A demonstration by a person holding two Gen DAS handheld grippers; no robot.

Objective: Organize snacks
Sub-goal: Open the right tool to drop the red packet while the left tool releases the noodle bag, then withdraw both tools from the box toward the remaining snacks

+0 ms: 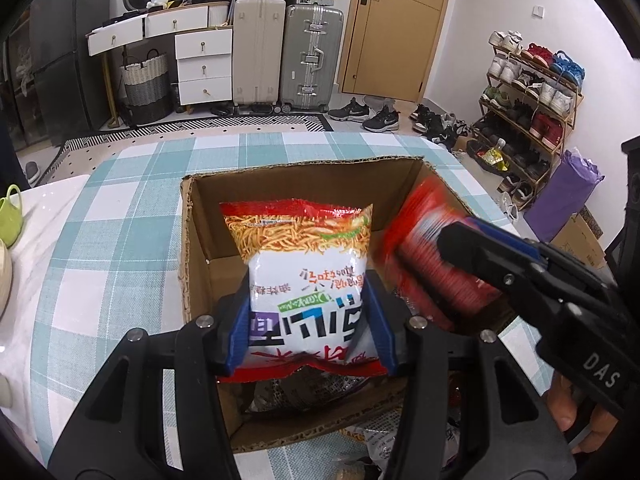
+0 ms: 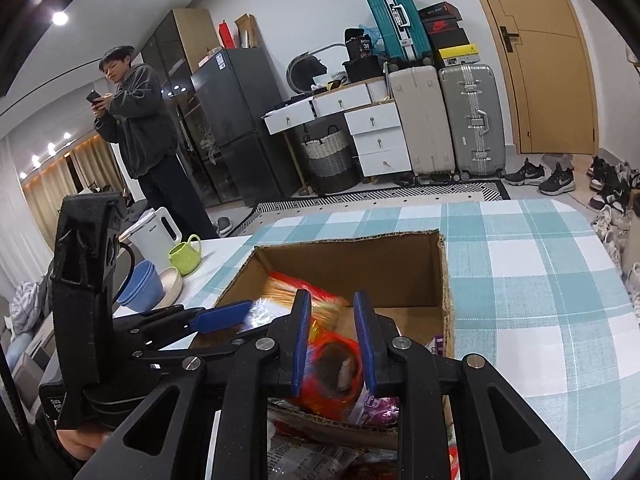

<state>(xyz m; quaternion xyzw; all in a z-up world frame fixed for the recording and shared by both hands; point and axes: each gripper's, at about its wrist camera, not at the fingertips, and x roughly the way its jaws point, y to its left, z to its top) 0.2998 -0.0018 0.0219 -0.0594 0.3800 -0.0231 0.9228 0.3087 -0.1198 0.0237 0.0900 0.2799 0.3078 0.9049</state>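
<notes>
An open cardboard box (image 1: 304, 184) stands on the teal checked tablecloth (image 1: 120, 240). My left gripper (image 1: 308, 292) is shut on a white and red noodle snack bag (image 1: 304, 248), held upright over the box's inside. To its right, my right gripper (image 1: 452, 248) comes in with a blurred red snack packet (image 1: 424, 232) over the box's right side. In the right wrist view the right gripper (image 2: 332, 308) is shut on that red packet (image 2: 332, 364), above the box's (image 2: 352, 256) near wall. The noodle bag (image 2: 288, 288) and left gripper (image 2: 224, 316) show to the left.
Several more snack packets (image 2: 304, 460) lie on the table in front of the box. A green mug (image 2: 184, 256), blue bowls (image 2: 144, 284) and a white kettle (image 2: 156, 232) stand at the left. A person (image 2: 140, 128) stands beyond them with a phone. Suitcases and a shoe rack line the room.
</notes>
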